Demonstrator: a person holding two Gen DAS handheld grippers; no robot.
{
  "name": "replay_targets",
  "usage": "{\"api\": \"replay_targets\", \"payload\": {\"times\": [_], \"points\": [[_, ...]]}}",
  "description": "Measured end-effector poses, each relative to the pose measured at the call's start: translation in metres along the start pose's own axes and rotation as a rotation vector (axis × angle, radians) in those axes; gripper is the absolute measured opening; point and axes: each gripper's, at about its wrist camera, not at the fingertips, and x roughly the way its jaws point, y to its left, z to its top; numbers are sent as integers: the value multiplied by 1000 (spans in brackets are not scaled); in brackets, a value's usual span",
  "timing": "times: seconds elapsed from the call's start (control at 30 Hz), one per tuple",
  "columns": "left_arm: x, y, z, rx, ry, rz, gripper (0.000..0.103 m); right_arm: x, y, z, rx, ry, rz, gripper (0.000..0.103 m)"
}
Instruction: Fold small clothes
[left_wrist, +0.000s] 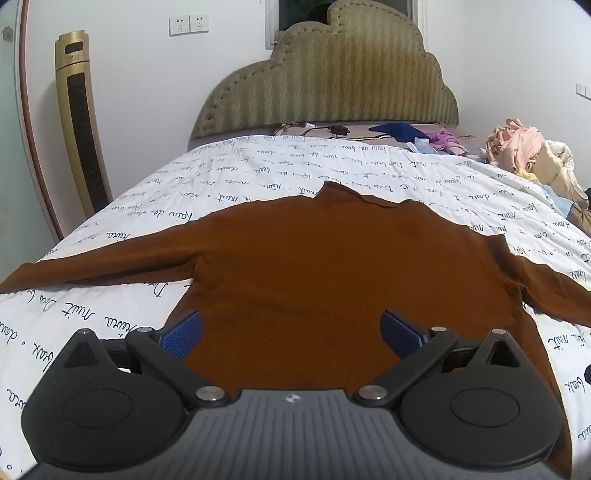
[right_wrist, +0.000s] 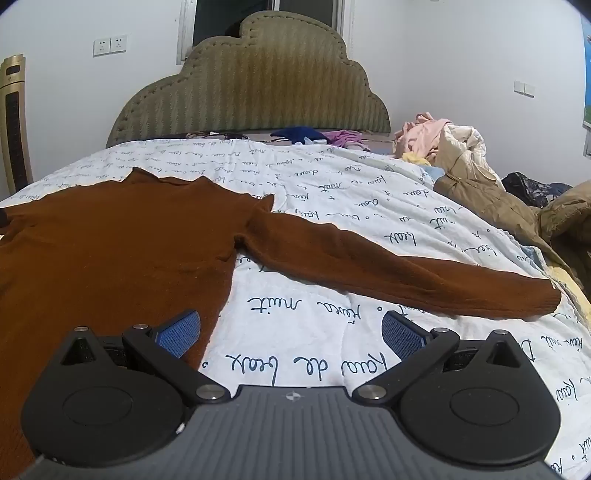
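Note:
A brown long-sleeved sweater (left_wrist: 314, 266) lies flat on the bed, collar toward the headboard, both sleeves spread sideways. My left gripper (left_wrist: 291, 334) hovers open over the sweater's lower body, its blue pads wide apart with nothing between them. In the right wrist view the sweater (right_wrist: 110, 240) fills the left side and its right sleeve (right_wrist: 406, 273) stretches toward the right edge of the bed. My right gripper (right_wrist: 291, 334) stands open above the white cover just right of the sweater's side hem, its left pad (right_wrist: 179, 332) over the brown fabric's edge.
The white quilt (left_wrist: 258, 173) with dark handwriting print covers the bed. A heap of clothes (right_wrist: 461, 158) and a tan jacket (right_wrist: 491, 206) lie along the right side. Cables and small garments (left_wrist: 406, 134) sit by the padded headboard (left_wrist: 332, 85). A gold tower fan (left_wrist: 79, 122) stands at the left wall.

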Motion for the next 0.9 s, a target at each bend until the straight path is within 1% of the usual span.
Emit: {"api": "replay_targets", "payload": {"times": [0.13,0.27,0.47,0.5,0.63,0.9], "points": [[0,0,0,8,-2,5,103,0,-2,4,6,-5,-8,103],[8,1,-5,4,10,4,103,1,-15,5,35,-10,-20,103],[8,4,-4,10,22,10,103,6,-30,12,64,12,-33,103],[8,4,-5,11,25,8,103,7,-39,14,93,17,-39,103],[10,1,-5,20,33,9,103,10,-54,17,135,24,-43,103],[15,-2,-4,20,48,18,103,12,-83,17,185,40,-63,103]]}}
